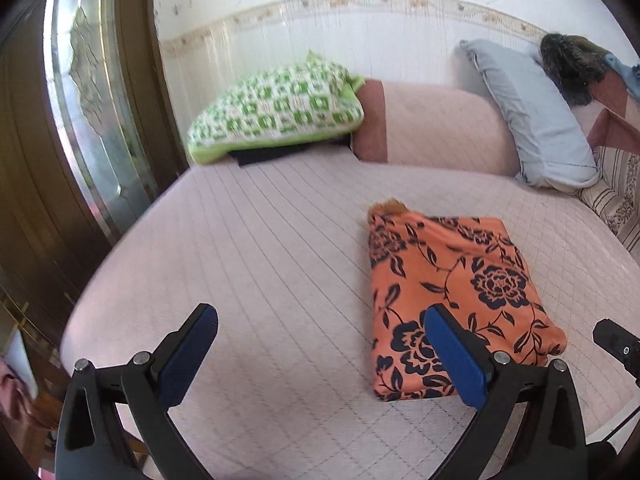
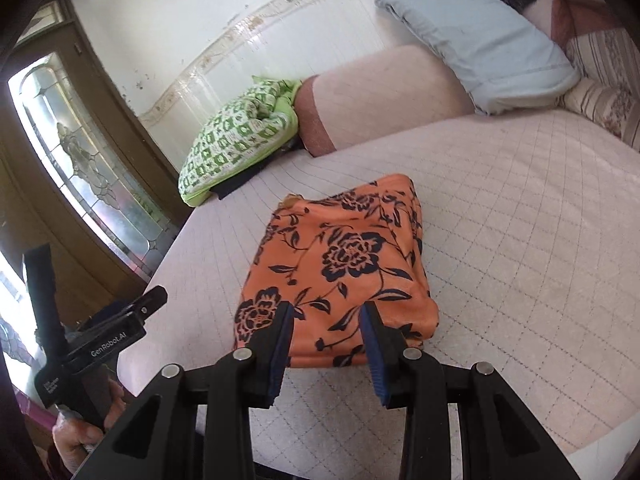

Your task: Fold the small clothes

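An orange garment with a dark floral print (image 1: 452, 296) lies folded into a rectangle on the pink quilted bed (image 1: 260, 248). It also shows in the right wrist view (image 2: 340, 264). My left gripper (image 1: 320, 320) is wide open and empty, hovering above the bed to the left of the garment's near edge. My right gripper (image 2: 326, 320) is partly open and empty, just above the garment's near edge, not touching it. The left gripper's body (image 2: 100, 340) and the hand holding it show at the left of the right wrist view.
A green-and-white patterned pillow (image 1: 276, 112) lies at the bed's far left, a pink bolster (image 1: 432, 128) behind, and a light blue pillow (image 1: 532, 116) at the far right. A wooden door with a glass panel (image 1: 92, 120) stands left of the bed.
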